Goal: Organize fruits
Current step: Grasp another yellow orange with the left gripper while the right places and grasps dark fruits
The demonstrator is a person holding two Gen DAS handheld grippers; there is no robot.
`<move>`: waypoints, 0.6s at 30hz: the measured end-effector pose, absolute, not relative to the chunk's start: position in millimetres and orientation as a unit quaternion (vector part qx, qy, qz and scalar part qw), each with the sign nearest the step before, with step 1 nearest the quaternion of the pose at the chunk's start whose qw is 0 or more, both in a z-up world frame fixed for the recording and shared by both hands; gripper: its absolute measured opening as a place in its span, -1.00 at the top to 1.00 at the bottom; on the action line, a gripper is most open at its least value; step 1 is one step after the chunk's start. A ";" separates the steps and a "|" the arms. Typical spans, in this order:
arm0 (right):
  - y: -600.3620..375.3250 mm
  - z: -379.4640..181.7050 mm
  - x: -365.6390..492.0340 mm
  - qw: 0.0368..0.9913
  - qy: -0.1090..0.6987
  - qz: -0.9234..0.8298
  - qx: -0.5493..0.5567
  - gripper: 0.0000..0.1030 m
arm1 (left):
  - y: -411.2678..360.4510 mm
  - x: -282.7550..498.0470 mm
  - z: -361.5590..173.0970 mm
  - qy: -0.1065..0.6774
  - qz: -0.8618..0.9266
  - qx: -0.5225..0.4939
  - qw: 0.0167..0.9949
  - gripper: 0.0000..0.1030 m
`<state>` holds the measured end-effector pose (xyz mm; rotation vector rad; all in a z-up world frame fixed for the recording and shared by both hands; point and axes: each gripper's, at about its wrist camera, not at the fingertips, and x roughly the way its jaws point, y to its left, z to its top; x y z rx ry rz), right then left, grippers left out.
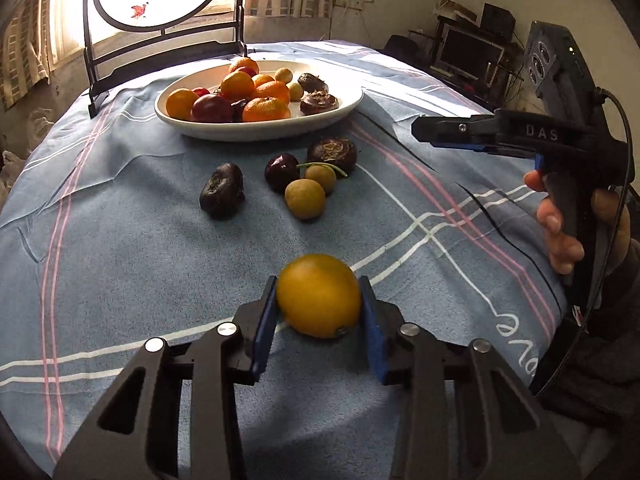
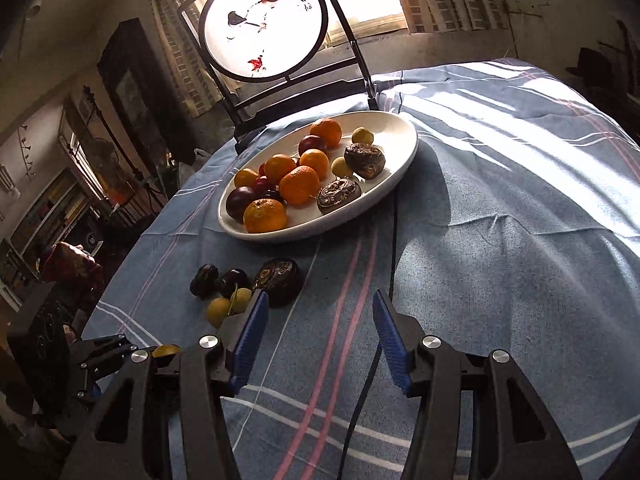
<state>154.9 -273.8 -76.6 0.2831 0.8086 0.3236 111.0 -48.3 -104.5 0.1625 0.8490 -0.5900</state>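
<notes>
I am gripping a yellow-orange fruit (image 1: 319, 295) between both blue pads of the left gripper (image 1: 319, 320), low over the blue cloth (image 1: 120, 240). The right gripper (image 2: 320, 340) is hanging open over bare cloth, holding nothing. The white plate (image 1: 340, 114) of fruit is sitting beyond five loose fruits (image 1: 305, 198).

1. Woven cotton-like tablecloth (image 1: 120, 208), matt, faintly creased, striped pink and white.
2. Glazed ceramic plate (image 1: 344, 110), smooth, softly glossy white.
3. Held orange fruit (image 1: 318, 294): smooth, waxy sheen.
4. Dark water chestnut (image 1: 332, 154): rough, dull, flaky skin.
5. Left hand-held gripper (image 1: 318, 316): matt black plastic, ribbed blue rubbery pads (image 1: 374, 332), polished metal pins.
6. Right hand-held gripper (image 2: 318, 336): same finish.
</notes>
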 end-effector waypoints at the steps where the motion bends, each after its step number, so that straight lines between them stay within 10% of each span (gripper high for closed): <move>1: -270.9 -77.0 155.0 0.896 0.393 0.159 0.130 -0.06 | -47.0 109.0 -103.5 0.402 -0.283 0.073 0.868 0.27; 18: -187.0 -86.2 215.7 0.875 0.459 0.153 -0.029 0.05 | -21.1 95.4 -88.8 0.377 -0.289 0.023 0.880 0.27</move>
